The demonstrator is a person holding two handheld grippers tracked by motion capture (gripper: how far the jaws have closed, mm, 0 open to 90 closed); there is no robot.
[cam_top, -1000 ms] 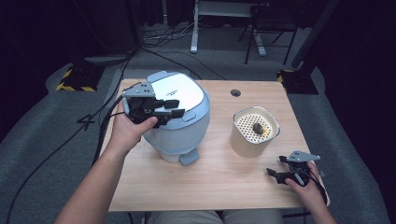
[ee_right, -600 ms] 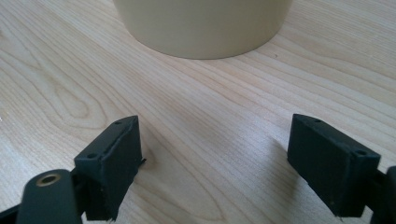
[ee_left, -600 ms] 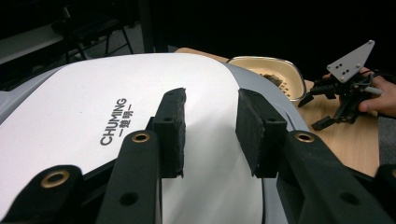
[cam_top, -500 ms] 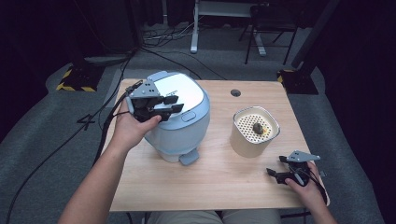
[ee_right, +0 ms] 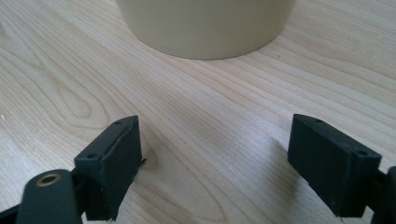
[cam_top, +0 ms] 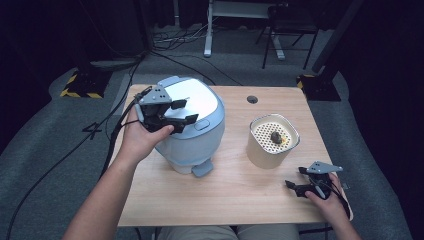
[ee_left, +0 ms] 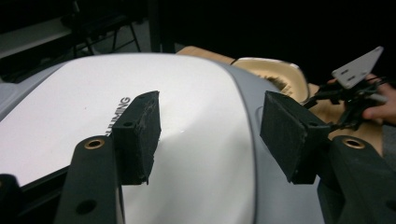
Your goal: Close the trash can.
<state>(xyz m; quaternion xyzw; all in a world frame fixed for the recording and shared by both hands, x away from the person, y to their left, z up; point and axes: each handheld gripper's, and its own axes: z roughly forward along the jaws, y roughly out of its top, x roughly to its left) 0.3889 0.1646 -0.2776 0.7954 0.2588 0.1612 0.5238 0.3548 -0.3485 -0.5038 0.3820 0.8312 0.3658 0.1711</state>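
A pale-blue cooker (cam_top: 200, 142) with a white lid (cam_top: 192, 97) stands on the left half of the wooden table (cam_top: 235, 197). My left gripper (cam_top: 186, 112) hovers just over that lid, open; its jaws have just been opening and nothing is between them. In the left gripper view the left gripper (ee_left: 212, 135) shows its pads (ee_left: 140, 135) spread above the lettered lid (ee_left: 70, 116). My right gripper (cam_top: 295, 178) rests low at the table's front right, open and empty. In the right gripper view the right gripper (ee_right: 224, 158) faces the cream pot (ee_right: 205, 23).
The cream pot (cam_top: 272, 145) holds a perforated insert with a small dark lump (cam_top: 275, 135) on it. A blue latch (cam_top: 202, 169) juts from the cooker's front. A round cable hole (cam_top: 252, 99) is at the table's back. Cables trail off the left edge.
The left gripper's jaws stand wider apart than half a second ago, still over the lid. Neither hand has shifted, and the right gripper looks the same.
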